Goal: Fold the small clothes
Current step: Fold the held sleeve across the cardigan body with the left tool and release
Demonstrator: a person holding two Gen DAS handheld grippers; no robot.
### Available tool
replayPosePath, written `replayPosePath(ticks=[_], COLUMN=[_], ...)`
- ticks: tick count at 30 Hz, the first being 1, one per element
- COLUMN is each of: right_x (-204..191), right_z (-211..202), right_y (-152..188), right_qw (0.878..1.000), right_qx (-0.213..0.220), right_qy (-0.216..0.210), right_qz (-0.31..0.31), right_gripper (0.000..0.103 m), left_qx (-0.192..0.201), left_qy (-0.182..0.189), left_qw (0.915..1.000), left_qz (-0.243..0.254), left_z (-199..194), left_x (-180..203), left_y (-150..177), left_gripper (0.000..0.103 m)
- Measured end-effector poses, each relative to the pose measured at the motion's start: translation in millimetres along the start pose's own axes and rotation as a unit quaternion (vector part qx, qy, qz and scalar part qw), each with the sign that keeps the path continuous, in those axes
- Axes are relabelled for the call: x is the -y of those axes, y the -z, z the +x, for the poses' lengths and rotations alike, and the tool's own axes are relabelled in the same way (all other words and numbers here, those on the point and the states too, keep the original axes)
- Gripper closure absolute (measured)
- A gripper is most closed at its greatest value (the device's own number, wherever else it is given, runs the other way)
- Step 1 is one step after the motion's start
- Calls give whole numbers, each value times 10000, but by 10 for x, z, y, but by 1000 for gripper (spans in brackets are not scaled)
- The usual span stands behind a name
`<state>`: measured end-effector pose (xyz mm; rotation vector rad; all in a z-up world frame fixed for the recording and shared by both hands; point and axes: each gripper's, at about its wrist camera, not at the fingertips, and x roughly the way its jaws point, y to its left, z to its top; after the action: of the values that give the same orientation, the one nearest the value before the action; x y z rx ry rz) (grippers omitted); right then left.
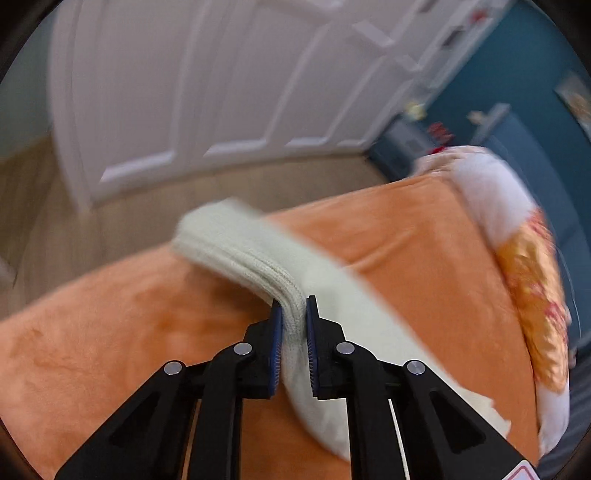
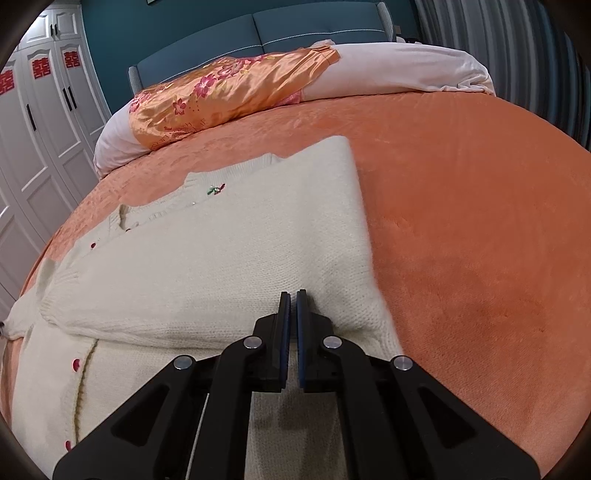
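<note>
Left gripper (image 1: 294,306): jaws nearly closed, pinching a ribbed edge of the cream knitted cardigan (image 1: 258,258), probably a cuff or hem band, lifted off the orange plush bedspread (image 1: 110,325). The knit trails away from the jaws in a raised ridge to the upper left and sags down to the right. That view is motion-blurred, so the hand is likely mid-swing.

Right gripper (image 2: 291,299): jaws almost together with a thin gap. Whether any fabric sits between them I cannot tell; the tips rest at or just above the folded cream panel.

The cardigan (image 2: 221,251) lies flat on the bedspread (image 2: 461,240), left of centre, with one fold already laid across it. Red buttons (image 2: 76,365) run down the near-left placket.

Risks, as judgement:
- The left pinch holds only a narrow ribbed band; a fast swing could slip it out, dropping the sleeve short.
- Loose knit may stretch or drag the flat body, wrecking the fold already laid.
- If the right gripper is not pinning the panel, the whole garment could slide toward the bed's left edge.

View differences:
- Left wrist shows the actual pinch and the lifted fabric, plus white panelled wardrobe doors (image 1: 184,92) and wood floor (image 1: 55,221). It gives no garment layout.
- Right wrist shows the full layout, the small embroidered flower (image 2: 215,189), the orange floral satin pillow (image 2: 229,92) and the teal padded headboard (image 2: 258,33). It never shows the left gripper.
</note>
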<state>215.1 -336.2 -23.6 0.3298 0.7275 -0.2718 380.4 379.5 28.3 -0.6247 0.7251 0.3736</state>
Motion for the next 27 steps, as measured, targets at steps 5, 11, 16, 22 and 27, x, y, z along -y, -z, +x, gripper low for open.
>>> replayPosePath(ticks=[5,11,16,22,27], right_x=[25,60,104,150,142], right_z=[-3,-11,-17,-26,-122], right_y=[1,-6,-9,-22,-56], right_qw=[10000,9997,9992,9980,9955], right_qx=[21,36,50,33,23], right_qy=[-72,-180,-309,-501,-834], right_qz=[57,144,245,379,452], right_gripper=[102,102,102,100,77], left_qx=[513,147,-780,-1353,-1204], left_qy=[1063,2432,2320,1926,2020], left_qw=[9842,9344,9098,9155,9433], left_qz=[1322,2600,3352,3262,2345], left_z=[-809,-1385,-1130,-811,-865], left_x=[1212,2802,3583,3415,2701], left_y=[297,1449,2766,3524,3067], left_gripper=[96,96,91,56,39])
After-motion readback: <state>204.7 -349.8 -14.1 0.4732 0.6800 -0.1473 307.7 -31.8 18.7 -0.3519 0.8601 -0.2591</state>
